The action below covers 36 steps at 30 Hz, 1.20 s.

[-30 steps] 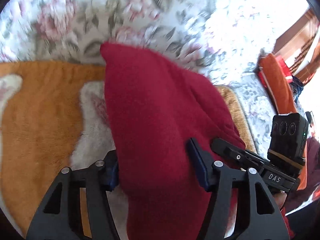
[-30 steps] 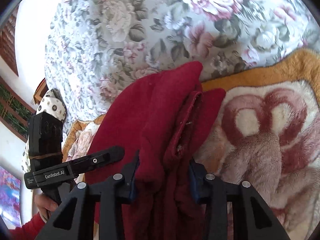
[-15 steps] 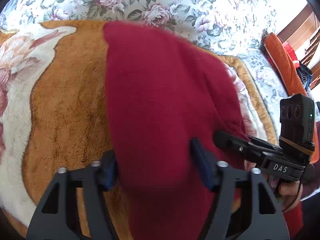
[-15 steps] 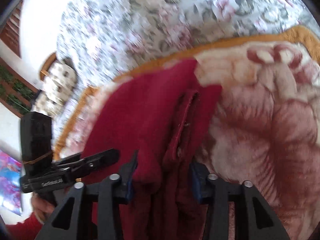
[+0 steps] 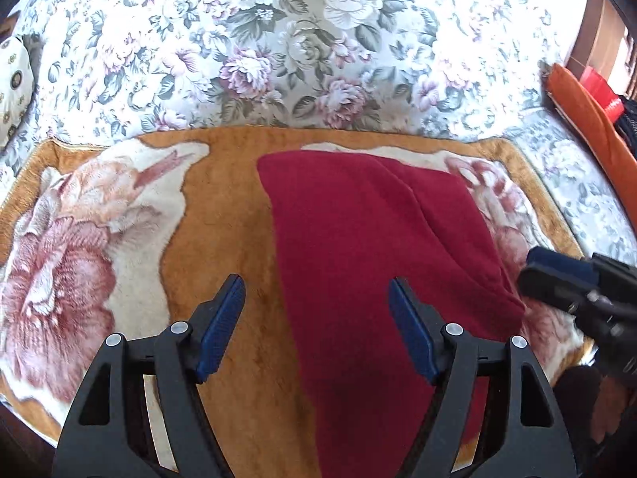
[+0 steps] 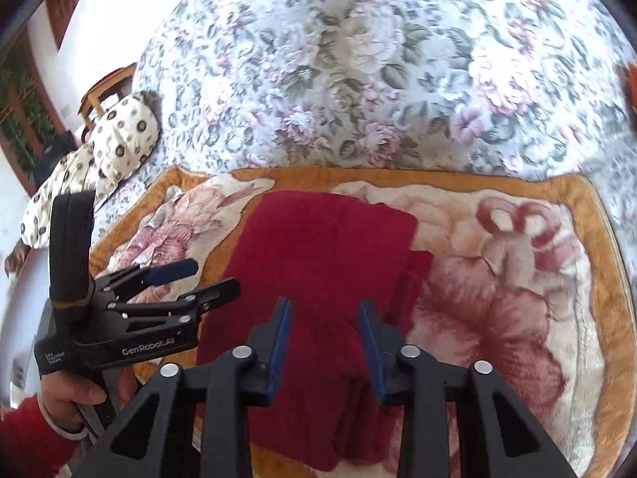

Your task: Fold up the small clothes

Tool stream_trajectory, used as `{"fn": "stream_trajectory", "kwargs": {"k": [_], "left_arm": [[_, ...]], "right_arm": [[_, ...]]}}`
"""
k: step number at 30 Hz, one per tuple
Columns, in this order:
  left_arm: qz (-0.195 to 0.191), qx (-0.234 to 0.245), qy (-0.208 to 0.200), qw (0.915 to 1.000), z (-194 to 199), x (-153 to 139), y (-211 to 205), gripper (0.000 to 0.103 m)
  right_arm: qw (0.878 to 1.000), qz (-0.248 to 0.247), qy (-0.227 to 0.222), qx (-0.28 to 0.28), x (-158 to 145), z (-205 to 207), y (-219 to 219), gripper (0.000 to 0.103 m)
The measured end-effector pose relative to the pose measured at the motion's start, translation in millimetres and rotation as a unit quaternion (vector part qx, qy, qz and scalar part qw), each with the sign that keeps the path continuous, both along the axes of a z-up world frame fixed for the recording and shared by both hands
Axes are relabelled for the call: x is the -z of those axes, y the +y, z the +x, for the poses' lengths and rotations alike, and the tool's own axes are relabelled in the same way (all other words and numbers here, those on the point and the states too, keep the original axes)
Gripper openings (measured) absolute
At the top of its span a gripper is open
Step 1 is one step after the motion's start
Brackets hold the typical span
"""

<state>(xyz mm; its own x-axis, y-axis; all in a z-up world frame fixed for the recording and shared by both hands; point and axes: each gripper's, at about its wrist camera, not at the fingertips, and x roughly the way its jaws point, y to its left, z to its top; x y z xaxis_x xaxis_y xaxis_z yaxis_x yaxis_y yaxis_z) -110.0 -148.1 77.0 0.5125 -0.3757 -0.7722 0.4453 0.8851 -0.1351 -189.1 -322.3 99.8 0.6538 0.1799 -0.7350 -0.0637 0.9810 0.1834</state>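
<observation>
Centrally, the folded red garment [image 5: 358, 247] lies flat on the plush orange blanket [image 5: 223, 215], its edges free, with bare pile at left and right. Fleecy cloth; floral bedspread [image 5: 278, 40] above. Left gripper [image 5: 316, 324] is spread wide, pinching nothing; right gripper [image 6: 324, 342] is closing above the cloth.

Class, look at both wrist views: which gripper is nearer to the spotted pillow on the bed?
Left. The left gripper is on the pillow's side of the red garment, fingers wide open. The right gripper, its fingers closing above the garment, is farther from the spotted pillow.
</observation>
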Motion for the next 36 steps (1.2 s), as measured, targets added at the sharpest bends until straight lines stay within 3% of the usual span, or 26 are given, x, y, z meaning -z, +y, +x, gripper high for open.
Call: {"fn": "stream_trajectory", "kwargs": {"k": [2, 7, 11, 18, 23, 29, 36], "left_arm": [[0.006, -0.007, 0.004, 0.9999, 9.0, 4.9, -2.0, 0.075], [0.021, -0.009, 0.017, 0.9996, 23.4, 21.2, -10.0, 0.075], [0.028, -0.005, 0.009, 0.9996, 26.2, 29.2, -16.2, 0.075], [0.027, -0.014, 0.001, 0.9995, 15.9, 20.1, -11.0, 0.075], [0.037, -0.029, -0.029, 0.9985, -12.1, 6.3, -4.7, 0.075], [0.048, -0.049, -0.059, 0.9959, -45.7, -8.3, 5.0, 0.075], [0.046, -0.07, -0.093, 0.9921, -73.4, -23.7, 20.4, 0.075]], "right_arm": [[1.0, -0.017, 0.007, 0.006, 7.6, 7.9, 1.9, 0.029], [0.998, -0.003, 0.05, 0.031, 40.1, 30.6, -16.0, 0.028], [0.998, -0.002, 0.054, 0.023, 58.2, 39.1, -18.8, 0.028], [0.999, 0.0, 0.039, 0.022, 34.0, 14.1, -12.5, 0.028], [0.998, -0.01, 0.007, 0.056, 11.3, -19.7, -11.3, 0.029], [0.995, -0.04, -0.002, 0.096, 7.5, -38.8, 1.7, 0.04], [0.993, -0.02, -0.003, 0.115, 10.1, -51.2, 10.0, 0.047]]}}
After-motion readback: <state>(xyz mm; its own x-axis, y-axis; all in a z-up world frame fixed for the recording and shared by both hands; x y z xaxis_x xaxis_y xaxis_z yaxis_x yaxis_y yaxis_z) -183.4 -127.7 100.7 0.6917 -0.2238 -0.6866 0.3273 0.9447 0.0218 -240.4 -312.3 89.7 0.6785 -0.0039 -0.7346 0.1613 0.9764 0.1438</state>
